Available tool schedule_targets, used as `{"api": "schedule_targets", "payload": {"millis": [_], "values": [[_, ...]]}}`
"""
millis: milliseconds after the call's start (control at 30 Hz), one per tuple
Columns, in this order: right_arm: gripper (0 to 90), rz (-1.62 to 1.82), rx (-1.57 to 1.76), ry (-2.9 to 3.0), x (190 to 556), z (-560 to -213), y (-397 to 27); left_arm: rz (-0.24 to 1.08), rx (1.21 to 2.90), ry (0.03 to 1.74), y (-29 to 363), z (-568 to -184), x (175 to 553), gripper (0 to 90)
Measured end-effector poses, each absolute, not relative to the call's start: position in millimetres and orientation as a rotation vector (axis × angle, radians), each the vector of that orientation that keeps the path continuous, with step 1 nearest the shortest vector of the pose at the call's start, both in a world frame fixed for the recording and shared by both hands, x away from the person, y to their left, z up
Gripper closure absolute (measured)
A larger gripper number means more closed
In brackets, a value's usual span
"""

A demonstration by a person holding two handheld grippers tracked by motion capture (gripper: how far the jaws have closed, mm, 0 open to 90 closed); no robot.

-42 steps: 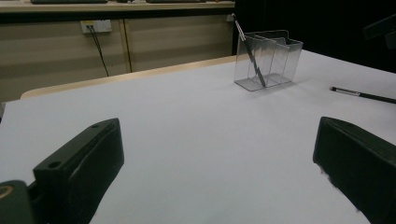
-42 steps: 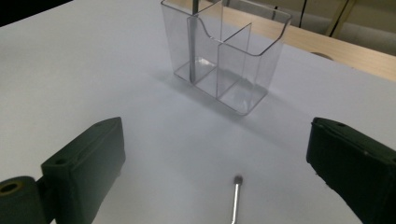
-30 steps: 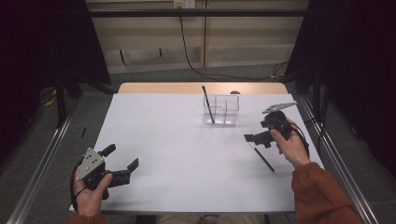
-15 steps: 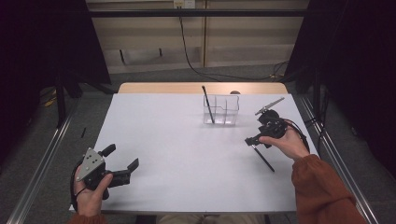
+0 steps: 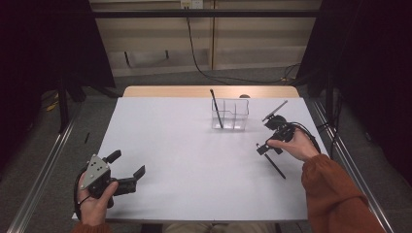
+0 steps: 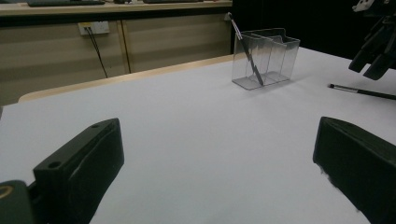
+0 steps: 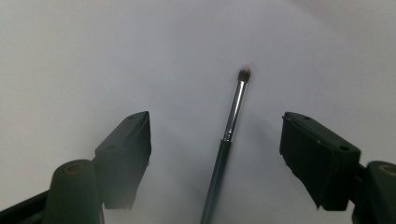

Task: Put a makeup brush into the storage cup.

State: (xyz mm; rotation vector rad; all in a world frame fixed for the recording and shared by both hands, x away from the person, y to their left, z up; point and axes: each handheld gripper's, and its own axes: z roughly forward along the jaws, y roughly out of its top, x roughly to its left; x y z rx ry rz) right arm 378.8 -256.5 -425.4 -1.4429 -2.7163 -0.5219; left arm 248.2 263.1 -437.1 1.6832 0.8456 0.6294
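A thin black makeup brush lies on the white table at the right. In the right gripper view this brush runs up between the two jaws, bristles away from me, and neither pad touches it. My right gripper hangs over its upper end, pointing down; its jaws have just been closing and are still wide apart. A clear divided holder stands at the back centre with another brush leaning in it. My left gripper rests open near the front left corner, with nothing between its jaws.
The white sheet covers the table, with a bare wooden strip along the far edge. Metal rails run along the floor on both sides. From the left gripper view, the holder and lying brush are far ahead.
My right gripper has shifted slightly left and down over the lying brush, tipping its jaws toward the table. The left gripper has stayed where it was.
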Motion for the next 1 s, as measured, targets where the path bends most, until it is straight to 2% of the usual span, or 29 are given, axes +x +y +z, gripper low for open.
{"api": "schedule_targets", "payload": {"millis": [267,367,533,733,1000], "values": [[23.5,-0.372,-1.387,-2.756,384.0,-433.0,-249.5,0.630,1.686,0.842,263.8,-437.1,248.9,1.9],[32.3,-0.358,-1.383,-2.745,385.2,-435.4,-248.0,0.629,1.685,0.845,263.7,-437.3,248.8,1.9],[36.8,-0.306,-1.401,-2.750,387.2,-440.3,-246.5,0.627,1.683,0.846,263.6,-437.3,248.7,1.9],[49.4,-0.269,-1.399,-2.746,389.7,-445.0,-246.8,0.629,1.684,0.842,263.9,-437.1,248.7,1.9],[59.4,-0.228,-1.397,-2.743,391.5,-449.5,-242.8,0.630,1.685,0.840,264.0,-437.1,248.5,1.9]]}}
